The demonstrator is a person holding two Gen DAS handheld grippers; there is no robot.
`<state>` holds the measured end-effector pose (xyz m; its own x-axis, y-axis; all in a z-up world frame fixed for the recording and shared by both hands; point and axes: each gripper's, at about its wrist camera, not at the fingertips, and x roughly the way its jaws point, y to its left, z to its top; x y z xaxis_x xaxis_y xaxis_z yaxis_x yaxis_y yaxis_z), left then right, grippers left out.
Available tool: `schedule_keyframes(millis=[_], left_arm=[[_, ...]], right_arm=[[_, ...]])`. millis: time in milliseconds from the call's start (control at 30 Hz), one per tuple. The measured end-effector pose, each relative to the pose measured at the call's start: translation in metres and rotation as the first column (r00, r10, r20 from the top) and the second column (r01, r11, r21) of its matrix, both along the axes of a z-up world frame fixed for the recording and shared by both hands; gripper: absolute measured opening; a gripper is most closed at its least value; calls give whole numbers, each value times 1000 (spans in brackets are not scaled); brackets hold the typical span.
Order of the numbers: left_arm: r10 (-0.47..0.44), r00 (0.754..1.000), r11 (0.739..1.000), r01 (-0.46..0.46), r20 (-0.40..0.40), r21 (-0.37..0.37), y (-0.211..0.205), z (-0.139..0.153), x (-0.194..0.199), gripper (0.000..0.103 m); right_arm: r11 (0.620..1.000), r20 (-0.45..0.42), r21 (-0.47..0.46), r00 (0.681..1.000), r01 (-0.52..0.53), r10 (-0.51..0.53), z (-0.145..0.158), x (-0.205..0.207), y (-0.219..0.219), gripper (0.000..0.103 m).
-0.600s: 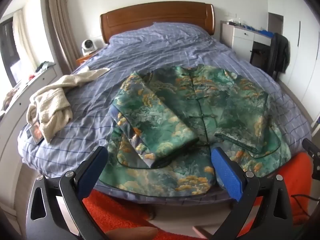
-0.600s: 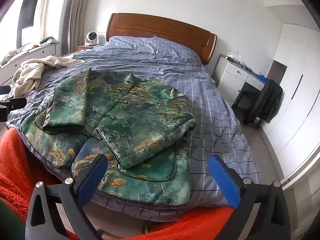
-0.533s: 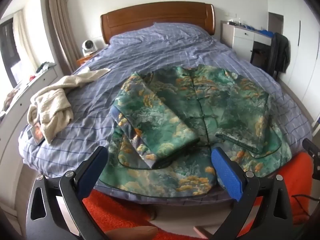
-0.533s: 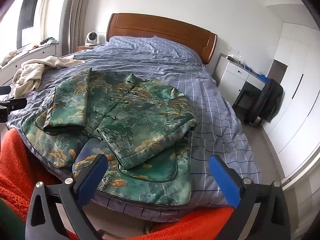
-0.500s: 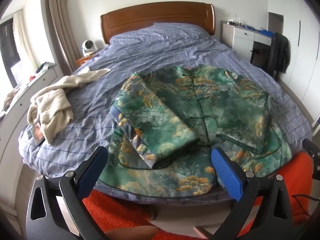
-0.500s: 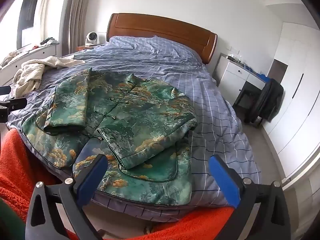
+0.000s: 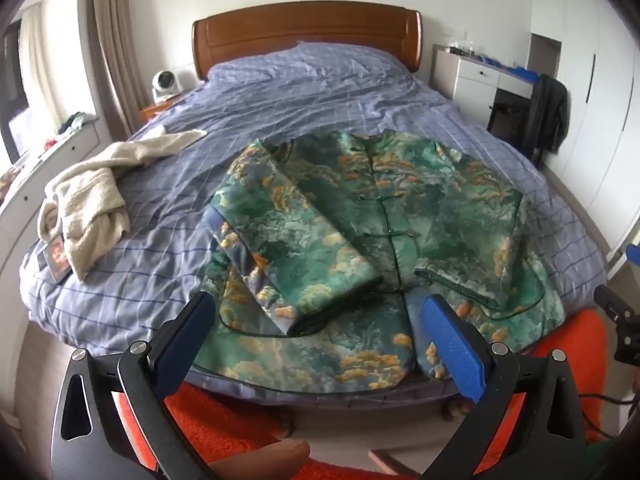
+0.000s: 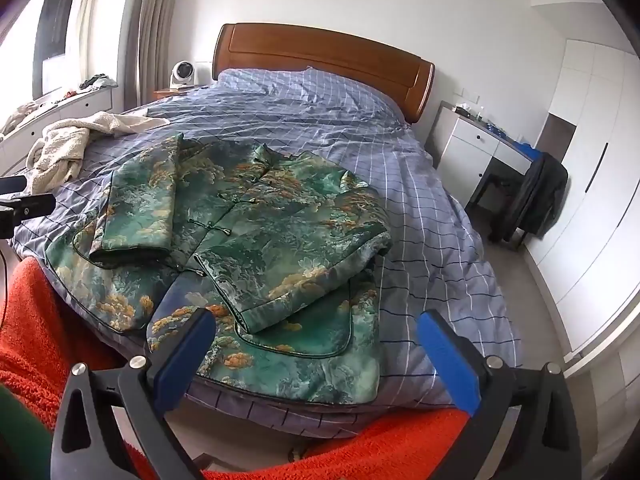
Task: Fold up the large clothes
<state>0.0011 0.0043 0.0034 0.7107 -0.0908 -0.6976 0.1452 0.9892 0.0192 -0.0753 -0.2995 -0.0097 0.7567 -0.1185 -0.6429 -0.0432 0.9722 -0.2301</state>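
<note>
Left wrist view, left to right. Far left of the left gripper [image 7: 316, 320]: a cream towelling robe [image 7: 86, 200] heaped on the bed [image 7: 152, 240], which has a purple checked cover. A small red-faced item [image 7: 56, 254] lies at the robe's near edge; too blurred to identify. Beyond, past the bed's left side, a white fan [image 7: 164, 84] stands on a bedside table. Wooden headboard [image 7: 306, 36] straight ahead, far end.

Left gripper: jaws spread wide, nothing between the pads, both blue fingers [image 7: 454, 348] hanging short of the bed edge. Directly ahead, just past the fingertips, lies the green brocade jacket [image 7: 352, 216], front up, knot buttons closed. Its hem reaches the near edge of the bed. Both sleeves are folded in over the front: the left-hand sleeve lies diagonally, cuff toward the left finger; the right-hand sleeve lies beyond the right finger.

Right wrist view, left to right. Orange fleece [image 8: 36, 340] fills the lower left, below the bed edge. The right gripper [image 8: 316, 336] is also spread fully and empty. The jacket [image 8: 256, 240] lies ahead and left of centre; its near right corner sits between the two fingers. Bare cover ahead of the right finger. Far right: white desk [image 8: 472, 148] with a dark garment [image 8: 540, 196] draped on a chair.
</note>
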Motion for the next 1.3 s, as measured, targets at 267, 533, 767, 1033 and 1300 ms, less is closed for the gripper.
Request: schedule_keyframes(millis=[267, 533, 767, 1033, 1300], left_arm=[[-24, 999, 1000, 24, -25, -4, -3, -1, 1, 103], [-6, 1000, 1000, 6, -30, 10, 0, -4, -1, 103], [7, 1000, 1000, -7, -8, -10, 8, -6, -2, 103], [12, 1000, 1000, -12, -13, 13, 5, -5, 2, 103], [3, 1000, 1000, -2, -30, 24, -1, -6, 3, 103]], right_arm=[[1000, -1, 4, 1000, 2, -2, 3, -2, -3, 103], [999, -23, 12, 999, 30, -29, 1, -1, -5, 103], [995, -64, 2, 993, 98, -98, 3, 10, -12, 103], [989, -93, -24, 984, 147, -149, 3, 16, -16, 103], [988, -105, -47, 982, 150, -155, -3, 22, -14, 103]])
